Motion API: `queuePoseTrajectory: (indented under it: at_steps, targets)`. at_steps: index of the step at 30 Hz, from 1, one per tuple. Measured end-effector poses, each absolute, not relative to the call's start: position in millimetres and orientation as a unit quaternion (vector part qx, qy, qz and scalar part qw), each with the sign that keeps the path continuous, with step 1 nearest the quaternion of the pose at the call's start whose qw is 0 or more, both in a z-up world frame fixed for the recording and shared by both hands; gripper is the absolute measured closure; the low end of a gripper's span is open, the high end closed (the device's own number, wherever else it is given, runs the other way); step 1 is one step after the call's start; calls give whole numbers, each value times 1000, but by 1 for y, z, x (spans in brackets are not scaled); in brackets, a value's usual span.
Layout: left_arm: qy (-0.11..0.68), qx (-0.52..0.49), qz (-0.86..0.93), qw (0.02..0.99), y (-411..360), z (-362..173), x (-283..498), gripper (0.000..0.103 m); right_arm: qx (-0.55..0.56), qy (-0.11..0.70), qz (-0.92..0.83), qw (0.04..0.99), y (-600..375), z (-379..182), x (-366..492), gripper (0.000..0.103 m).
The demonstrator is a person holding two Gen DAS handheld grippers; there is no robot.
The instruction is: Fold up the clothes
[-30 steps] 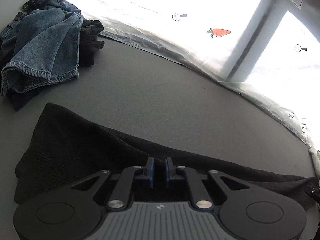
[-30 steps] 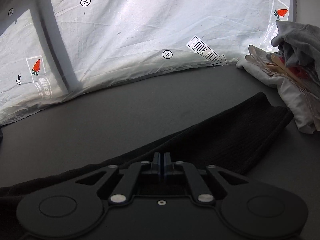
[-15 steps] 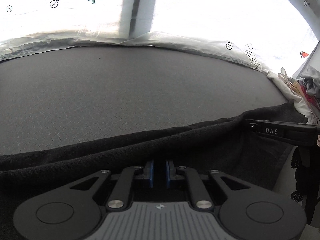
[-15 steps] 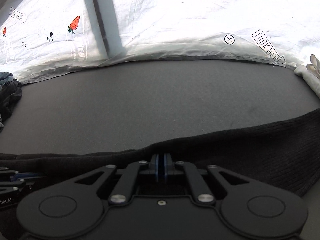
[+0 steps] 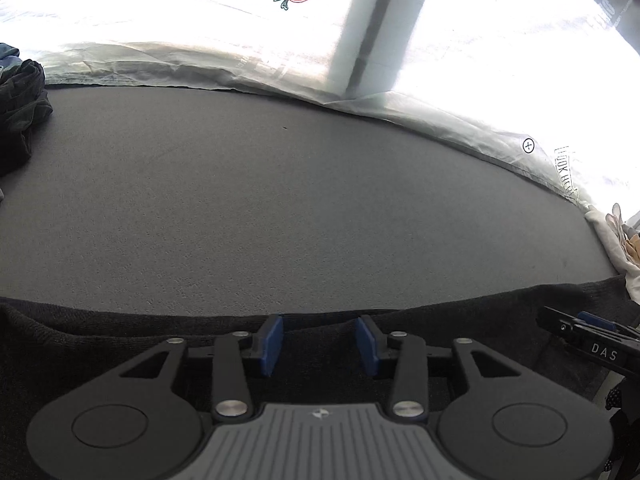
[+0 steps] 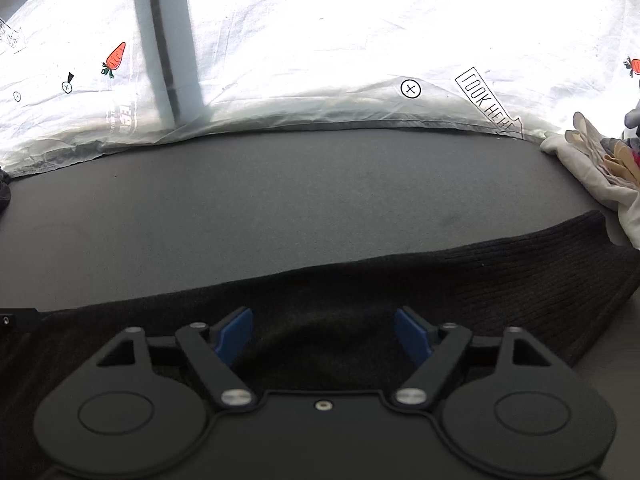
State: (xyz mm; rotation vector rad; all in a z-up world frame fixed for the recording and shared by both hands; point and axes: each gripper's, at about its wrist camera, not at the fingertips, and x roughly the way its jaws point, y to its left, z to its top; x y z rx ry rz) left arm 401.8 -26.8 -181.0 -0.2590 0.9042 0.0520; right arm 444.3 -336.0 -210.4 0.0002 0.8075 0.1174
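While the grey table (image 5: 280,200) runs bare beyond the black knit garment (image 6: 500,280), its far edge lies straight across the near side; above it the left gripper (image 5: 319,344) and right gripper (image 6: 323,334) both gape wide, holding nothing.

We see the knit garment (image 6: 500,280) lying along the table's (image 6: 280,208) near edge. A clothes pile (image 6: 600,168) sits at its right; another heap (image 5: 20,108) lies far left.

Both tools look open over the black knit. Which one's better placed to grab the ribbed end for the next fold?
Right, probably. The right tool is open directly over the black knit garment, whose ribbed end lies just to its right. The left tool is open too, but farther along the garment.
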Motion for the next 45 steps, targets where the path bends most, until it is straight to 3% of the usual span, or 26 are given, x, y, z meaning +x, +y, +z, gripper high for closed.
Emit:
queuePoseTrajectory:
  at_steps: [4,5,9,14,21,29,39,42,45]
  targets:
    - [438,-135,67,886,0,-171,376,53,-2,390,6,921,-373,-210,428,17]
    - [435,-146,83,885,10,-166,368,52,-1,389,-21,921,-379,-207,428,8]
    - [424,-168,162,875,45,-161,327,45,17,381,-100,919,-394,-195,425,6]
    - [407,-199,248,857,84,-157,271,41,28,381,-51,923,-375,-193,406,1]
    - [388,-277,291,830,110,-165,223,29,15,362,99,927,-321,-192,361,0]
    - [377,-334,286,815,119,-181,216,23,-14,369,115,922,-308,-218,346,0]
    - [349,-321,270,838,121,-186,225,9,-17,330,115,937,-309,-225,336,0]
    - [356,-292,266,847,116,-186,230,13,-17,329,116,937,-310,-225,335,0]
    - [363,-267,271,850,117,-183,233,46,-17,329,115,937,-309,-225,335,0]
